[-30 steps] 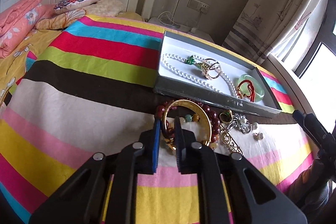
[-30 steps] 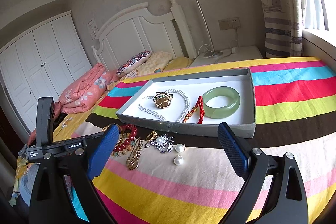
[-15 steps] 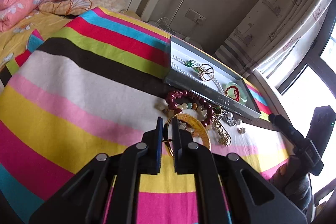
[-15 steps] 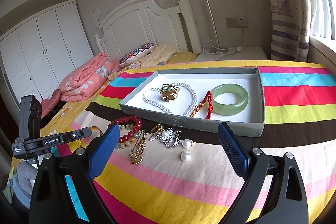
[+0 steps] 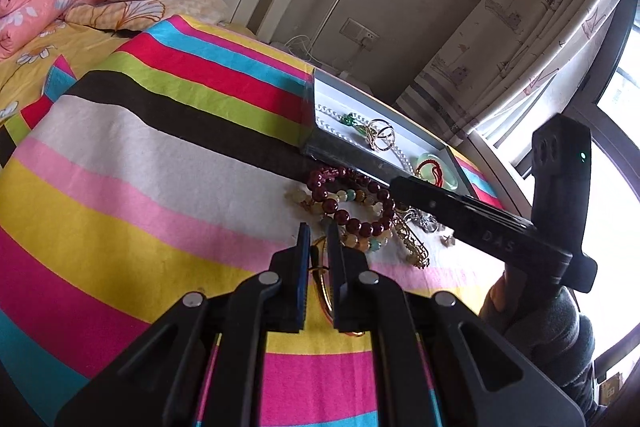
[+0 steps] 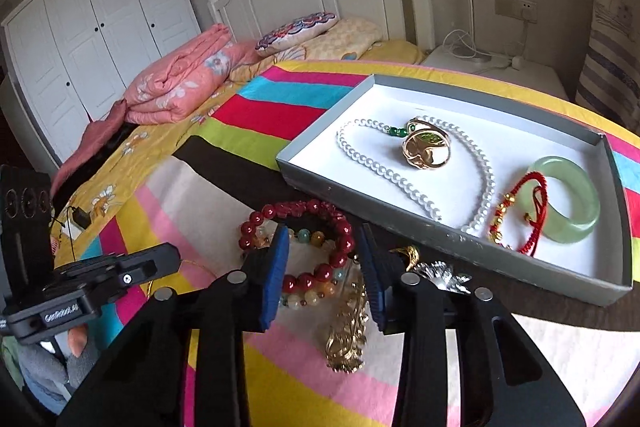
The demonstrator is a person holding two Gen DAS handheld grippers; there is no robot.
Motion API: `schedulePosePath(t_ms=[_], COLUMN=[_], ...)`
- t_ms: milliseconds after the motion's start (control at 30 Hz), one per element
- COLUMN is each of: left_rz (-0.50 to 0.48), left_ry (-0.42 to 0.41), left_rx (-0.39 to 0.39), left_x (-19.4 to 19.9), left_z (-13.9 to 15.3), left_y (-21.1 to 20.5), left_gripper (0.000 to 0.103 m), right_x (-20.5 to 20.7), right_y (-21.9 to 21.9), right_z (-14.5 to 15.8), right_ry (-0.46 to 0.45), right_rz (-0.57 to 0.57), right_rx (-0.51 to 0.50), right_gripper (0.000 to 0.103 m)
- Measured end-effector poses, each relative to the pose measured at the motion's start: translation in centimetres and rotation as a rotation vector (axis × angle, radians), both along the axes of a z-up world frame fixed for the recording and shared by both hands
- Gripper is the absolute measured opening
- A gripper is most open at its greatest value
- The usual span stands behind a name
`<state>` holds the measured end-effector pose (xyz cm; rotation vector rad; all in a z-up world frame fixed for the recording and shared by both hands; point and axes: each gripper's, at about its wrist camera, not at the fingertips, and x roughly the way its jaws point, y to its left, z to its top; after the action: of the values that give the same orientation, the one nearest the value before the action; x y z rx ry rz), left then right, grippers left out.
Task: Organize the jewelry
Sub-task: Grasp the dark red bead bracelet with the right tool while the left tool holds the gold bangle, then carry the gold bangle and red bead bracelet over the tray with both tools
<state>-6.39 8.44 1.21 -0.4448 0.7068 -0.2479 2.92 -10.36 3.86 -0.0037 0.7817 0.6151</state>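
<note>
Sorting partway: tray point(image 6: 308, 183) holds 4 pieces; beads point(image 6: 320, 247), chain point(image 6: 348, 339) wait beside it. Left tool point(image 5: 318, 239) pinches bangle point(image 5: 322, 291); right tool point(image 6: 324, 247) half-open.

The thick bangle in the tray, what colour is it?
Pale jade green bangle, clearest in the right wrist view.

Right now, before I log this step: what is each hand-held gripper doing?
Left hand-held gripper: shut on the gold bangle.
Right hand-held gripper: open, holding nothing, poised over the red bead bracelet.
</note>
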Motion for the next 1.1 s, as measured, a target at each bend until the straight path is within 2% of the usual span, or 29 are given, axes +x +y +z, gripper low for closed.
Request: schedulePosePath(t_ms=[200, 233, 300, 367, 467, 533, 600, 833, 967, 1100], left_rz=[-0.008, -0.010, -0.018, -0.011, -0.015, -0.001, -0.004, 0.008, 0.016, 0.010], left_ry=[0.052, 0.066, 0.095, 0.115, 0.118, 0.123, 0.120, 0.038, -0.001, -0.028], left_rx=[0.057, 0.077, 0.103, 0.121, 0.189, 0.267, 0.306, 0.359, 0.398, 0.384], left_x=[0.7, 0.8, 1.2, 1.4, 1.2, 1.0, 0.8, -0.6, -1.2, -1.6], left_z=[-0.4, -0.5, -0.8, -0.9, -0.9, -0.7, -0.7, 0.2, 1.1, 2.2], left_y=[-1.0, -1.3, -1.8, -1.9, -2.6, -3.4, -3.8, -4.1, -4.5, -4.3], left_gripper=[0.008, 0.009, 0.018, 0.019, 0.018, 0.008, 0.003, 0.002, 0.002, 0.002], right_x=[2.1, 1.8, 1.6, 1.4, 0.4, -0.6, -1.8, -5.9, -7.0, -7.4], right_y=[2.0, 2.3, 2.6, 2.8, 3.0, 2.8, 2.5, 2.4, 1.8, 0.6], right_z=[-1.8, -1.9, -1.9, -2.0, -1.8, -1.1, -0.4, 3.3, 5.3, 7.0], right_ry=[0.119, 0.095, 0.077, 0.062, 0.002, -0.061, -0.118, -0.356, -0.427, -0.454], right_rz=[0.012, 0.018, 0.025, 0.030, 0.034, 0.028, 0.021, 0.022, 0.010, -0.011], right_rx=[-0.103, -0.118, -0.149, -0.168, -0.178, -0.171, -0.168, -0.208, -0.200, -0.168], right_gripper=[0.023, 0.023, 0.023, 0.021, 0.014, 0.014, 0.014, 0.014, 0.014, 0.014])
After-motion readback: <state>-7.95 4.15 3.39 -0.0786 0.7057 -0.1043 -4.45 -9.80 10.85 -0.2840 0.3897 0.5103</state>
